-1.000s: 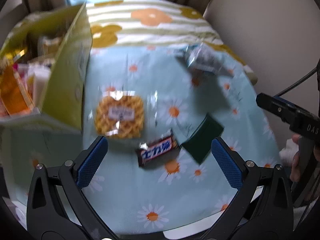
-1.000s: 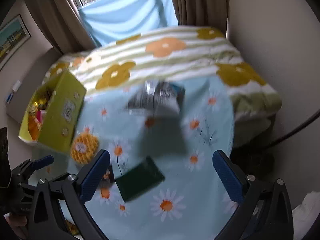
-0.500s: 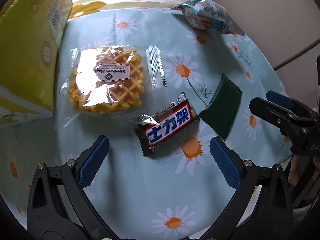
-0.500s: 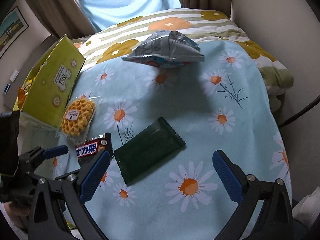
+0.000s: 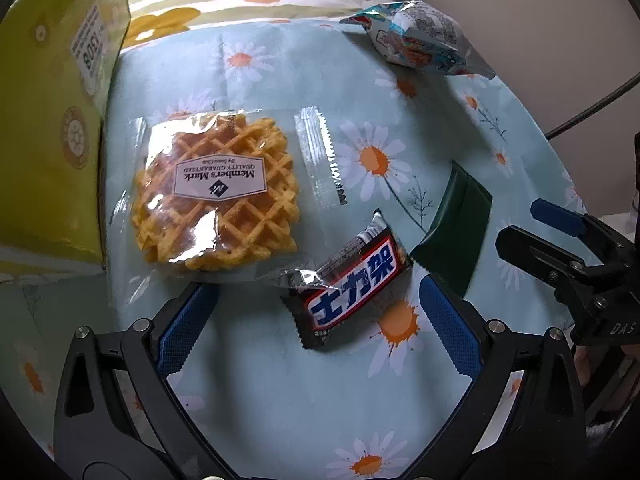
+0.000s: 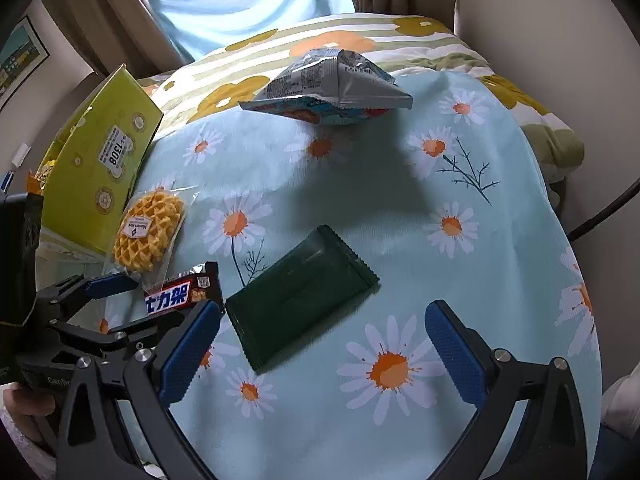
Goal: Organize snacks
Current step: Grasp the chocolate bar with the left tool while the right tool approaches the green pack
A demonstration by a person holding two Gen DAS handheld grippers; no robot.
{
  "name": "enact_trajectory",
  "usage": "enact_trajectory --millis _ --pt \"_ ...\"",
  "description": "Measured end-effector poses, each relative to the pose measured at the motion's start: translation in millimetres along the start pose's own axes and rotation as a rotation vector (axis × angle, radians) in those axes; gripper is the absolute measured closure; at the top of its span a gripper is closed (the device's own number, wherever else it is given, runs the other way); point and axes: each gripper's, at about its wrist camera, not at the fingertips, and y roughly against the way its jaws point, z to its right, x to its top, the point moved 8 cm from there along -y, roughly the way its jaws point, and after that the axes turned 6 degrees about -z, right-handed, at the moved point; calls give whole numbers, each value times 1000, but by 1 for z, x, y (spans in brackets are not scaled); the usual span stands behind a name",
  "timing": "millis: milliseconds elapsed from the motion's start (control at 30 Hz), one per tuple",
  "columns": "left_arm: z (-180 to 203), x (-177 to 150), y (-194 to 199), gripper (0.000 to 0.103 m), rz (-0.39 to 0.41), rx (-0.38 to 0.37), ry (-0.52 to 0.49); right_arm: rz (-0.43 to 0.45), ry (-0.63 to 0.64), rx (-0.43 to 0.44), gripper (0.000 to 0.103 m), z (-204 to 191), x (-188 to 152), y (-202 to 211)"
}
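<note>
The chocolate bar [image 5: 352, 284] in its dark wrapper with blue and white lettering lies flat on the daisy-print cloth [image 5: 280, 400], near the cloth's near edge, tilted so one end points toward the far right. The left gripper [image 5: 318, 316] hangs low over it with its jaws spread wide; the bar sits between the 2 blue pads [image 5: 186, 328] and neither pad touches it. The left pad's tip reaches the near edge of the waffle packet.

That waffle [image 5: 218, 196], sealed in clear film with a white label, lies just beside the bar on its left, their wrappers touching or nearly so. Left of the waffle stands the yellow-green box [image 5: 52, 120], against the cloth's left edge; from the right wrist view other packets show inside it [image 6: 40, 172], too small to identify.

On the bar's right, the dark green packet [image 6: 300, 296] lies flat, just beside it. The right gripper [image 6: 322, 344] hovers over the near end of this packet, jaws wide apart, holding nothing. A hand [image 6: 24, 408] shows at the lower left of that view, behind the left tool.

Toward the far edge of the cloth, well apart from the rest, a puffed silver and blue bag [image 6: 332, 88] rests where the daisy cloth meets a striped, orange-flowered quilt [image 6: 248, 68].
</note>
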Motion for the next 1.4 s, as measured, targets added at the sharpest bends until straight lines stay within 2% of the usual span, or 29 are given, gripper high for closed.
enact_trajectory --millis 333,400,433,500,633,700,800,933,1067,1367,1400 --pt "21 -3 -1 5 -7 -44 -131 1 -16 1 1 1 2 -2" --pt "24 -1 -2 13 -15 -55 -150 -2 -20 -1 1 3 1 -3" --pt "26 0 -3 15 -17 -49 -164 -4 -23 -4 1 4 1 -4" --pt "29 3 -4 28 -27 -45 -202 -8 -29 -5 1 5 -1 -5" --pt "31 1 -6 32 -69 -9 -289 -13 -34 -5 1 6 -2 -7" --pt "32 -1 -6 38 -87 -2 -319 -13 -38 -3 1 6 -2 -7" --pt "34 -6 -5 39 -113 -22 -334 -11 -40 1 1 5 -1 -7" --pt "41 -13 -1 40 -142 -98 -336 -9 -41 -5 1 4 -1 -7" --pt "46 -13 -1 40 -138 -119 -341 -15 -53 -23 1 5 -2 -8" --pt "51 -3 -7 40 -130 -69 -396 -62 -141 -58 1 11 -4 -15" --pt "51 -4 -8 42 -135 -56 -412 -64 -145 -65 1 12 -4 -16"
